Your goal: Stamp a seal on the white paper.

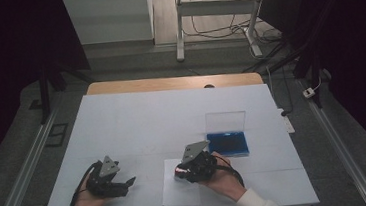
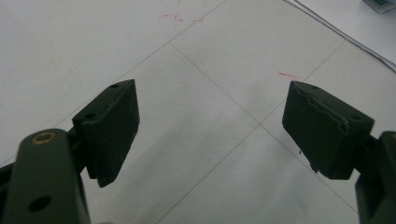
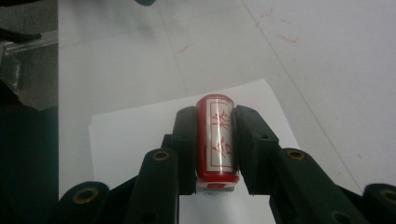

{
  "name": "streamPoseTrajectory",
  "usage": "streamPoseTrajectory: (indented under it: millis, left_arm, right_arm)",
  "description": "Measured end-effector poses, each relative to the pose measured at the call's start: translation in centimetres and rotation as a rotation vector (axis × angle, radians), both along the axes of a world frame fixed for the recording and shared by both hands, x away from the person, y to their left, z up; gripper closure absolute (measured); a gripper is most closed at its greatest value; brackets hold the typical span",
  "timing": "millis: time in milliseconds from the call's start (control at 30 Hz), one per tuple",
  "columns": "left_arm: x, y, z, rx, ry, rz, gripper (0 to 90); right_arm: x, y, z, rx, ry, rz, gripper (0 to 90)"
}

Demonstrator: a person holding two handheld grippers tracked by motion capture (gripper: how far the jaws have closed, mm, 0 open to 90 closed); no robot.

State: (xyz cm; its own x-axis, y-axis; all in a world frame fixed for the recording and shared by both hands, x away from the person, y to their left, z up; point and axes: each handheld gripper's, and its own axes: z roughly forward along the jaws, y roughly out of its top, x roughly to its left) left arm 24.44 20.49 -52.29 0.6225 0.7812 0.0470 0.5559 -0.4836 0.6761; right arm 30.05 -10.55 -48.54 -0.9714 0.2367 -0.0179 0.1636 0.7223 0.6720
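A red stamp point(image 3: 217, 140) with white panels and red characters lies pinched between the two black jaws of my right gripper point(image 3: 215, 128), which is shut on it. It hovers over a small white sheet of paper point(image 3: 126, 140). From above, the right gripper point(image 1: 181, 172) holds the stamp point(image 1: 178, 171) at the sheet's point(image 1: 180, 196) top edge, near the table's front middle. My left gripper point(image 1: 127, 183) rests at the front left, pointing right. Its jaws point(image 2: 210, 126) stand wide apart above the white table cover, with nothing between them.
A blue ink pad case point(image 1: 228, 143) with its clear lid point(image 1: 225, 121) standing upright sits just right of the right gripper. The white cover point(image 1: 147, 121) on the table carries faint red marks point(image 2: 287, 74). A desk frame and cables stand on the floor beyond the far edge.
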Motion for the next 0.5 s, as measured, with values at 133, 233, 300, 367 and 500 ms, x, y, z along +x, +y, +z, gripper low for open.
streamPoseTrajectory:
  millis: [133, 233, 300, 367, 500]
  left_arm:
    - [0.0, 0.0, 0.0, 0.0, 0.0, 0.0, 19.1]
    - [0.0, 0.0, 0.0, 0.0, -0.001, 0.0, 19.1]
    - [0.0, 0.0, 0.0, 0.001, 0.0, 0.0, 19.1]
    - [0.0, 0.0, 0.0, 0.0, -0.002, 0.001, 19.1]
    - [0.0, 0.0, 0.0, 0.0, -0.001, 0.001, 19.1]
  right_arm:
    - [0.0, -0.3, 0.6, 0.021, 0.0, -0.002, 69.7]
    - [0.0, -0.5, 1.0, 0.048, 0.006, -0.005, 69.7]
    - [0.0, -0.7, 1.3, 0.063, 0.005, -0.005, 69.7]
    - [0.0, -0.9, 1.6, 0.078, 0.006, -0.01, 69.7]
    - [0.1, -1.3, 2.2, 0.102, -0.001, -0.021, 69.7]
